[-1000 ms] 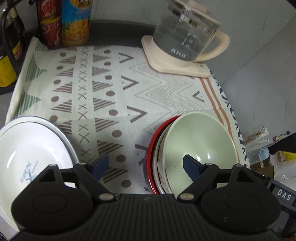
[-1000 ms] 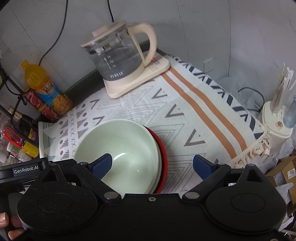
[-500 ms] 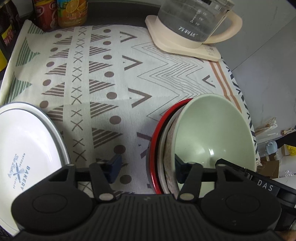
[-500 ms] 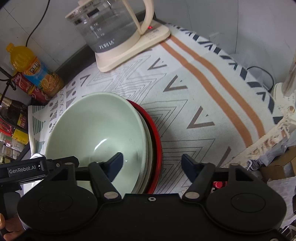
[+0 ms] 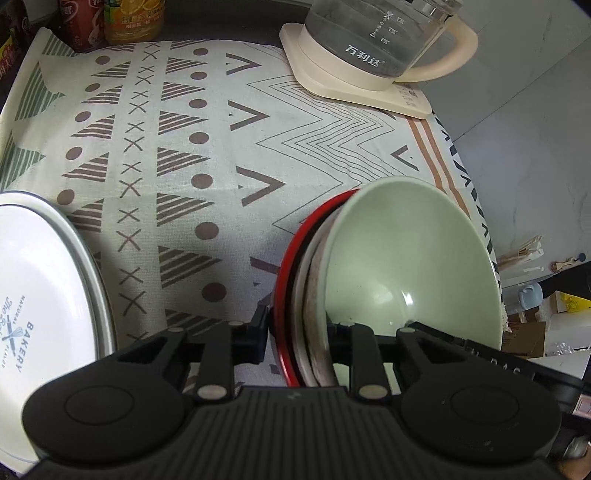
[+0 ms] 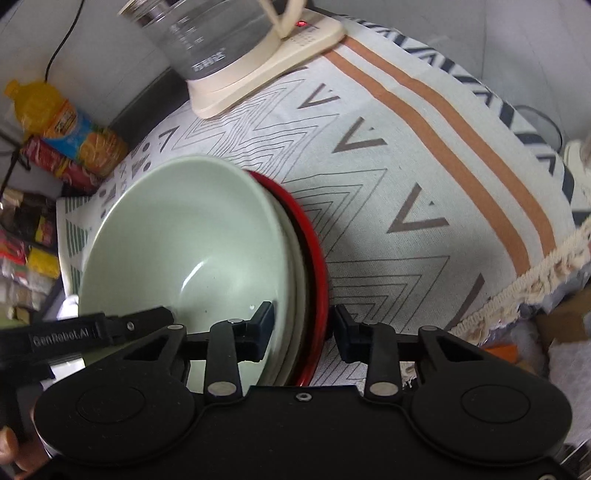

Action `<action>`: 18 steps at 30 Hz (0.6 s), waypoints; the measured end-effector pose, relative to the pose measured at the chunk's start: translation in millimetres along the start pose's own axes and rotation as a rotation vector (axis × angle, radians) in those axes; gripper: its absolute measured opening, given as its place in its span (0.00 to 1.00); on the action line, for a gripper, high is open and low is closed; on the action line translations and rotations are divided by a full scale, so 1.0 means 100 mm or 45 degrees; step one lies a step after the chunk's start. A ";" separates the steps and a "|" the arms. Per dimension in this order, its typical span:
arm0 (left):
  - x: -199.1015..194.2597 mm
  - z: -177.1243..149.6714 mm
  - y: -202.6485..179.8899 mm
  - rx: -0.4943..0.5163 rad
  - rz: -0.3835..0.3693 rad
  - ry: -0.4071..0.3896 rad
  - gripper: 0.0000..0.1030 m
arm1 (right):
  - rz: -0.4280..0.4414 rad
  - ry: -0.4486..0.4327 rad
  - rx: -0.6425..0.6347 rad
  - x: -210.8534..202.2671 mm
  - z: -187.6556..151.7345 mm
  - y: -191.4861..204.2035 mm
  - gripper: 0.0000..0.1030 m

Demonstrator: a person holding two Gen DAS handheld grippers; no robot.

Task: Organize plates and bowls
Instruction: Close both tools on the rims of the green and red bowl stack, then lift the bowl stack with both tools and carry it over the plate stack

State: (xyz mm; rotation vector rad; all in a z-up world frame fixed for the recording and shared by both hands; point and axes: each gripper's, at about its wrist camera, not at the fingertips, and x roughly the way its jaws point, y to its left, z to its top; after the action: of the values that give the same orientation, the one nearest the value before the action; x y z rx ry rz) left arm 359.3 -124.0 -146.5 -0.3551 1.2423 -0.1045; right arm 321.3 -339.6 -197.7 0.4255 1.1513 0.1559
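Observation:
A stack of bowls sits on the patterned cloth: a pale green bowl (image 5: pixel 410 258) on top, a whitish bowl under it, a red bowl (image 5: pixel 286 295) at the bottom. My left gripper (image 5: pixel 297 338) is shut on the stack's left rim, one finger outside the red bowl, one inside the green one. My right gripper (image 6: pixel 303 330) is shut on the right rim of the green bowl (image 6: pixel 184 243) and red bowl (image 6: pixel 317 273) the same way. A white "BAKERY" plate (image 5: pixel 33 306) lies at the left.
A glass kettle on a cream base (image 5: pixel 373 55) stands at the back, also in the right wrist view (image 6: pixel 243 48). Drink bottles (image 5: pixel 129 18) and cans stand at the back left. The cloth's fringed edge (image 6: pixel 535 273) is at the right.
Both grippers moved forward and closed on opposite rims of the bowl stack. One second ago both were open and short of it.

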 end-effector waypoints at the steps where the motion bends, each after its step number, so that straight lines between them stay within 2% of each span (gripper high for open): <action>1: -0.01 -0.01 -0.01 0.003 0.001 -0.001 0.23 | 0.001 0.001 0.007 -0.01 0.01 -0.01 0.32; 18: -0.41 -0.10 0.10 -0.017 -0.021 -0.120 0.23 | 0.005 -0.086 -0.076 -0.26 0.06 0.26 0.31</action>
State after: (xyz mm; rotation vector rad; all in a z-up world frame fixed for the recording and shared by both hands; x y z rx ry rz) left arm 335.5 -106.1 -115.3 -0.3780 1.1479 -0.0927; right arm 318.5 -326.3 -162.9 0.3775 1.0767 0.1775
